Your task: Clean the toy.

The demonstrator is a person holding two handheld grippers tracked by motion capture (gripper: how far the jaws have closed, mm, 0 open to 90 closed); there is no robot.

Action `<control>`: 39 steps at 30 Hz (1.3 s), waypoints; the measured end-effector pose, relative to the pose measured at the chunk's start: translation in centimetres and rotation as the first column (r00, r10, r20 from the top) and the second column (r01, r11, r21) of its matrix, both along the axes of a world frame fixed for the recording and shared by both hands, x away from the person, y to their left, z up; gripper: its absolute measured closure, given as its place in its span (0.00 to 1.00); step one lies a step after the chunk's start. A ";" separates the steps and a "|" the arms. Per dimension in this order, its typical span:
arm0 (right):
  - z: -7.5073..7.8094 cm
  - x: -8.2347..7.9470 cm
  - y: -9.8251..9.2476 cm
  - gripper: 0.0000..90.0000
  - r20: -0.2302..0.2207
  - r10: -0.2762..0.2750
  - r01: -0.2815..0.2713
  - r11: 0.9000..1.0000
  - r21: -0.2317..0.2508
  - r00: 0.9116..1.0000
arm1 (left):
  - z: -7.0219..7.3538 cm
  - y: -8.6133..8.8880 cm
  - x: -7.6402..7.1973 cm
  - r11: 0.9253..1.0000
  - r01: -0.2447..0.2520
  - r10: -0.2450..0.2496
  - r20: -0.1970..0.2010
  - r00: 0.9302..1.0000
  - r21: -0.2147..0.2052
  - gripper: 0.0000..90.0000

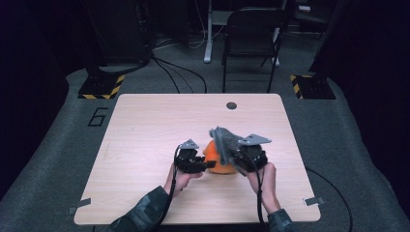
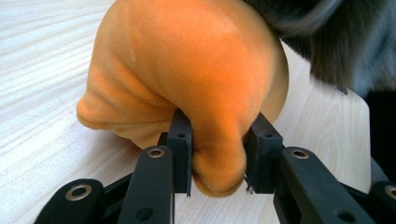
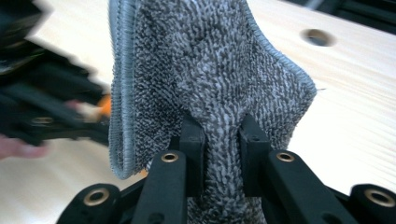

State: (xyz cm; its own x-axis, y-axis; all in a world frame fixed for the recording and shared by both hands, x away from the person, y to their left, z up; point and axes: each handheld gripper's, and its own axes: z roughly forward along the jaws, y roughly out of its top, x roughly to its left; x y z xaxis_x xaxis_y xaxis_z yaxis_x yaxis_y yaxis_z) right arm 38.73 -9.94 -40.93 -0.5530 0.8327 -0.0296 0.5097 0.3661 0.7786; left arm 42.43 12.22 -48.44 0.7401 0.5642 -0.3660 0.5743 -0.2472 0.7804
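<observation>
1. My left hand-held gripper [image 2: 217, 154] is clenched on a fold of the orange plush [image 2: 187, 70].
2. The plush rests on the table [image 1: 145, 121], near the front edge, between my two hands.
3. My right hand-held gripper [image 3: 222, 144] is clenched on the grey cloth [image 3: 210, 65].
4. The cloth stands up from its jaws, above the plush.

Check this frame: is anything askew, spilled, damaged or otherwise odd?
Nothing looks spilled or damaged. The left gripper pinches a fold of the orange plush on the table, so it bulges unevenly. The right gripper holds the grey cloth bunched above it. Both look like handling, not faults.
</observation>
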 end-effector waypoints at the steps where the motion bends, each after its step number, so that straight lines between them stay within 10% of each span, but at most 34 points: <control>1: -0.3 0.0 0.6 0.84 -0.005 0.013 -0.013 1.000 -0.021 1.000 | 0.0 0.0 0.0 1.000 0.003 -0.003 0.004 1.000 0.012 0.75; 3: -1.4 0.0 1.8 0.84 0.014 0.002 0.000 0.994 -0.106 1.000 | -0.2 0.1 0.1 1.000 0.007 -0.007 -0.001 1.000 0.008 0.75; 12: -2.8 1.4 -1.7 0.84 -0.038 -0.104 0.098 0.987 -0.125 0.994 | -0.3 -0.1 0.0 1.000 0.010 -0.010 0.002 1.000 0.002 0.75; 22: -7.5 4.1 -5.8 0.84 -0.202 -0.226 0.184 0.961 -0.205 0.953 | -0.2 -0.1 0.0 1.000 0.009 -0.009 0.006 1.000 0.003 0.75; 28: -2.7 2.2 -5.6 0.84 -0.094 -0.186 0.181 0.981 -0.064 0.978 | -0.1 -0.2 0.0 1.000 0.008 -0.008 0.018 1.000 0.010 0.75; 31: 0.8 0.1 -2.3 0.84 -0.002 -0.046 0.046 0.998 0.039 0.999 | -0.1 -0.5 -0.3 0.999 0.012 -0.014 0.038 0.999 0.033 0.75; 39: -1.7 0.0 2.4 0.84 0.000 0.001 -0.001 0.994 -0.106 1.000 | -0.4 -0.5 -0.3 0.999 0.009 -0.010 0.043 0.999 0.044 0.75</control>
